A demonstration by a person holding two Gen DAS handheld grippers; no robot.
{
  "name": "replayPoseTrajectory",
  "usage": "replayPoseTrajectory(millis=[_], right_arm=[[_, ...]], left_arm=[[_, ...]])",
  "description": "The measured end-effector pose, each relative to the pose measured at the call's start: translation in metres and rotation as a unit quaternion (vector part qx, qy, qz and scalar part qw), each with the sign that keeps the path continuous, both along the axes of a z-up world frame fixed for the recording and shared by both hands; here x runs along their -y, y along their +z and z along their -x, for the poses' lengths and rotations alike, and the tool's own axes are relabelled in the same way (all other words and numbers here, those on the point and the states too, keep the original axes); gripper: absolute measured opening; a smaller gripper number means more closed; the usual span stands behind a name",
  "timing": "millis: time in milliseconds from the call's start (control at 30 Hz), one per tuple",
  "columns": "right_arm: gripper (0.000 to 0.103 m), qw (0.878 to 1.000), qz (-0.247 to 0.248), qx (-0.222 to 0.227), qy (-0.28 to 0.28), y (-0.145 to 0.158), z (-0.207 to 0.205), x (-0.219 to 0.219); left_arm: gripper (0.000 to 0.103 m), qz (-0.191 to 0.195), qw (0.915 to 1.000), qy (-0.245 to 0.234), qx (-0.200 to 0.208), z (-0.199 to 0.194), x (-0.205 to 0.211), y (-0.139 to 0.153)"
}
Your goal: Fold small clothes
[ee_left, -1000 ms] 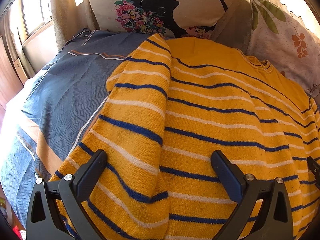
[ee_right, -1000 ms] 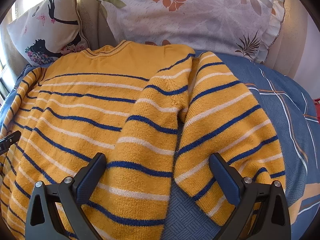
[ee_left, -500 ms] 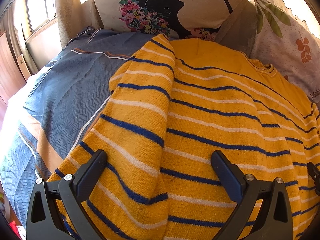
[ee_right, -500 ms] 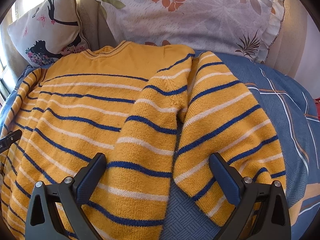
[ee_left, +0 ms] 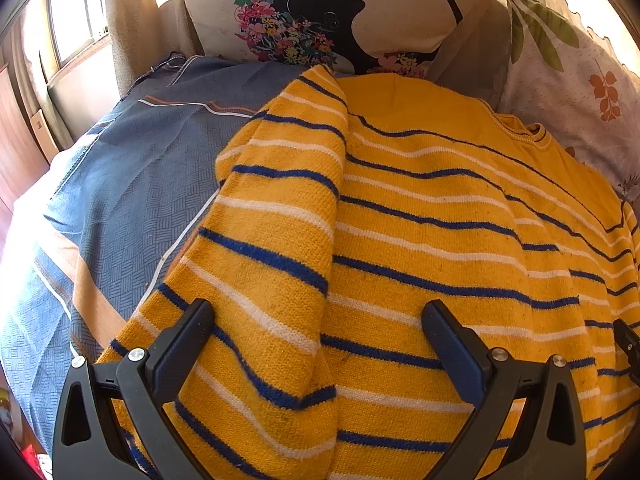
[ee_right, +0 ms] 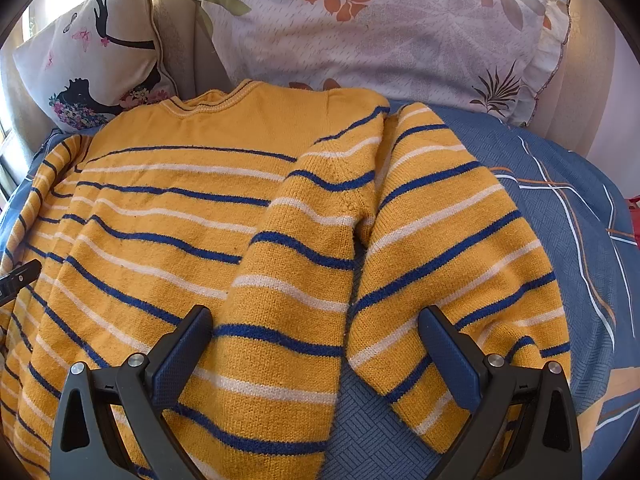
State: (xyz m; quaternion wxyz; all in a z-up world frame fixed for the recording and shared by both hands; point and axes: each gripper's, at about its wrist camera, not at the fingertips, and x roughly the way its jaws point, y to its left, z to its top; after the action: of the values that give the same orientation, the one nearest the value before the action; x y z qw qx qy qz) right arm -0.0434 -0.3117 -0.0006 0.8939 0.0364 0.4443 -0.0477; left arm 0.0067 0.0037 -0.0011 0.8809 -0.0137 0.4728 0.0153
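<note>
Since the frames of a second ago very little has shifted: the left view has crept slightly forward and down toward the yellow striped sweater (ee_left: 440,240), so the figure-print cushion (ee_left: 340,12) sits a touch lower in it, while the right view is practically unchanged. The sweater lies spread on the blue patterned bedspread (ee_left: 132,208), collar toward the leaf-print pillow (ee_right: 400,28), with both sleeves turned in: the left sleeve (ee_left: 276,240) lies along the body's edge and the right sleeve (ee_right: 448,248) angles outward beside it. It looks like a soft, fairly thick knit, light but floppy, likely to sag and stretch if lifted from one point, and not slippery. A pinch through the hem corners or at the sleeve folds would probably carry it best. The left gripper (ee_left: 320,340) has its fingers spread wide over the lower part of the left sleeve and the body, holding nothing. The right gripper (ee_right: 316,340) is likewise wide apart above the lower body and sleeve, with no cloth between its fingers; whether either one touches the knit cannot be told.
</note>
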Motion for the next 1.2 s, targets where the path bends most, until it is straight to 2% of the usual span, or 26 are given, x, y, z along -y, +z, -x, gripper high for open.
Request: replayPoseTrajectory(millis=[133,367,433,467,500,533,567,600,700,767,800,833,867,933,1000,1067,1133,1200], right_arm=[[0.103,1.000,-0.002,-0.012,-0.005,0.000,-0.004,-0.001],[0.103,1.000,0.000,-0.016,-0.008,0.000,-0.003,-0.003],[0.103,1.000,0.000,-0.013,-0.007,0.001,-0.003,-0.002],[0.102,1.000,0.001,-0.010,-0.008,0.003,-0.001,-0.001],[0.099,1.000,0.007,-0.004,-0.010,0.006,0.002,-0.002],[0.089,1.000,0.013,0.000,-0.014,0.011,0.008,-0.002],[0.080,1.000,0.011,0.006,-0.018,0.019,0.015,-0.002],[0.078,1.000,0.000,0.021,-0.020,0.029,0.025,-0.001],[0.078,0.994,-0.010,0.102,-0.032,0.065,0.068,0.003],[0.082,0.989,-0.017,0.142,-0.044,0.079,0.094,0.012],[0.083,0.987,-0.031,0.146,-0.054,0.082,0.103,0.021],[0.084,0.986,-0.040,0.144,-0.067,0.083,0.110,0.030],[0.084,0.985,-0.044,0.141,-0.084,0.081,0.118,0.041],[0.081,0.983,-0.045,0.133,-0.117,0.075,0.133,0.063],[0.074,0.984,-0.047,0.109,-0.135,0.062,0.143,0.083],[0.073,0.984,-0.051,0.093,-0.145,0.048,0.153,0.100],[0.073,0.983,-0.033,0.084,-0.157,0.037,0.165,0.112],[0.073,0.982,-0.049,0.073,-0.164,0.025,0.170,0.121]], left_arm=[[0.103,0.001,0.9999,-0.007,-0.008,-0.001,0.001,0.000],[0.102,0.003,1.0000,-0.008,0.002,0.006,0.001,0.003],[0.087,0.015,0.9998,-0.008,0.008,0.012,-0.002,0.010],[0.084,0.022,0.9997,-0.008,0.010,0.016,-0.005,0.014],[0.080,0.037,0.9992,-0.012,0.012,0.022,-0.009,0.021],[0.080,0.055,0.9982,-0.016,0.016,0.029,-0.013,0.029],[0.080,0.066,0.9973,-0.019,0.024,0.038,-0.016,0.039],[0.080,0.070,0.9966,-0.021,0.039,0.049,-0.019,0.050],[0.080,0.051,0.9926,-0.030,0.106,0.087,-0.021,0.089],[0.082,0.029,0.9881,-0.026,0.149,0.112,-0.021,0.107],[0.089,0.030,0.9850,-0.025,0.168,0.124,-0.022,0.114],[0.099,0.032,0.9820,-0.024,0.185,0.131,-0.021,0.119],[0.102,0.037,0.9792,-0.023,0.198,0.139,-0.021,0.123],[0.103,0.049,0.9754,-0.030,0.213,0.146,-0.017,0.128],[0.103,0.053,0.9752,-0.049,0.209,0.147,-0.007,0.127],[0.103,0.054,0.9758,-0.066,0.201,0.145,0.004,0.124],[0.103,0.053,0.9770,-0.081,0.190,0.142,0.016,0.118],[0.103,0.055,0.9781,-0.090,0.180,0.137,0.024,0.114]])
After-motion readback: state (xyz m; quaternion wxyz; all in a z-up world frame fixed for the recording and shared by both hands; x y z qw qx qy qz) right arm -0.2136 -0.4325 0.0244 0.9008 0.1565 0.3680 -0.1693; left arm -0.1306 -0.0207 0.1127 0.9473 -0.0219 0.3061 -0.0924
